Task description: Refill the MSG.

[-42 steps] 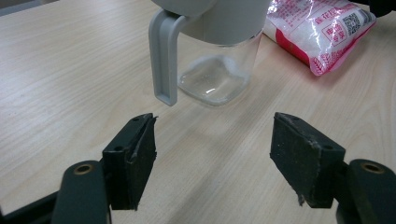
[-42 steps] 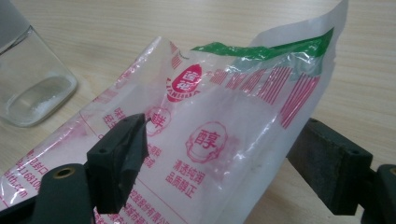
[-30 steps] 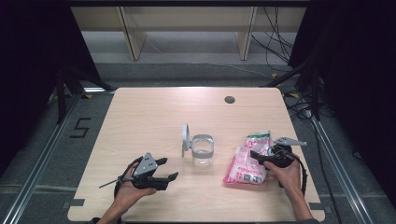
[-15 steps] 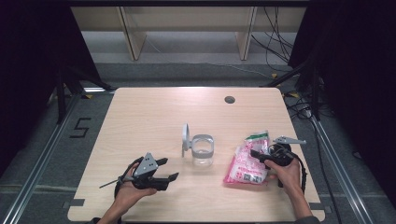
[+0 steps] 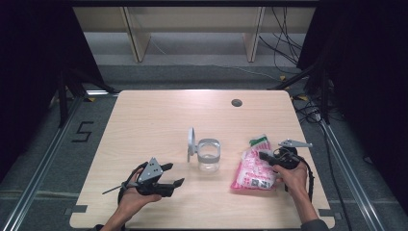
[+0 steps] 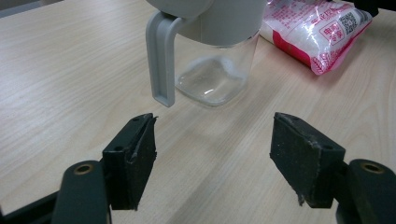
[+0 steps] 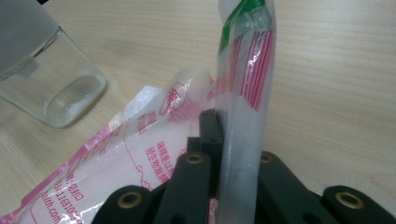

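A clear glass jar (image 5: pixel 209 155) with a grey collar and a raised grey lid (image 5: pixel 191 143) stands mid-table. In the left gripper view the jar (image 6: pixel 215 70) and its grey handle (image 6: pixel 159 60) are just beyond the jaws. My left gripper (image 5: pixel 172 175) rests on the table to the jar's lower left, open and empty. A pink and white plastic bag (image 5: pixel 252 168) lies right of the jar. My right gripper (image 5: pixel 263 156) is shut on the bag's top edge (image 7: pixel 243 93), which stands up between the jaws.
A dark round grommet (image 5: pixel 236 102) sits near the table's far edge. Wooden shelf legs (image 5: pixel 137 36) and cables (image 5: pixel 288 29) are on the floor beyond the table. Metal rails run along both sides.
The right gripper has shifted slightly with the bag's top edge in it. The left gripper has stayed put.
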`<state>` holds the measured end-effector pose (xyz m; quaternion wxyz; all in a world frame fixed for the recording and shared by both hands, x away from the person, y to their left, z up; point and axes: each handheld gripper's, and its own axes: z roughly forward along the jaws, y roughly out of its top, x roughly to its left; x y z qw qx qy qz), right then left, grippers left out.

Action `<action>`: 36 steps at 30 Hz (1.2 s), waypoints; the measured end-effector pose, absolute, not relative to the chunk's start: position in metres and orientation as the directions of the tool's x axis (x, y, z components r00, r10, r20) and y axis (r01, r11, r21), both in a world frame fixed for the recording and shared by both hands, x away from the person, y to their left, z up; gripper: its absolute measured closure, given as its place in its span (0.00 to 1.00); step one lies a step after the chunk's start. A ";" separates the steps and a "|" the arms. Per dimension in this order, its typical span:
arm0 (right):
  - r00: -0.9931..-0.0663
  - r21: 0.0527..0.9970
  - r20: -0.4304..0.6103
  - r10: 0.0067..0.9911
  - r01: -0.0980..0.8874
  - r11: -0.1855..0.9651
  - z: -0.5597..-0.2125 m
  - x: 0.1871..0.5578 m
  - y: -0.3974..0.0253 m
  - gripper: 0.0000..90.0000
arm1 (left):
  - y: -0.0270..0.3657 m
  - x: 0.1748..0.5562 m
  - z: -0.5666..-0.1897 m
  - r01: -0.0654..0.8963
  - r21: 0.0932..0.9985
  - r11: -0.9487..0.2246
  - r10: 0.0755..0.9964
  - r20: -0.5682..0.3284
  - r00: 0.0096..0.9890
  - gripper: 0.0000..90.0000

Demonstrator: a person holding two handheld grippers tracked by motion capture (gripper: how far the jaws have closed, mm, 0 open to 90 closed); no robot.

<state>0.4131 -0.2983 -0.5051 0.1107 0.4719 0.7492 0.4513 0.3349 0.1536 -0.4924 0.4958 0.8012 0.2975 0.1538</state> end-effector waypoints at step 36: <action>-0.741 0.948 0.120 0.660 0.283 0.146 -0.419 0.354 -0.252 1.00 | 0.131 0.321 -0.495 0.312 0.884 -0.348 0.565 -0.068 0.823 0.34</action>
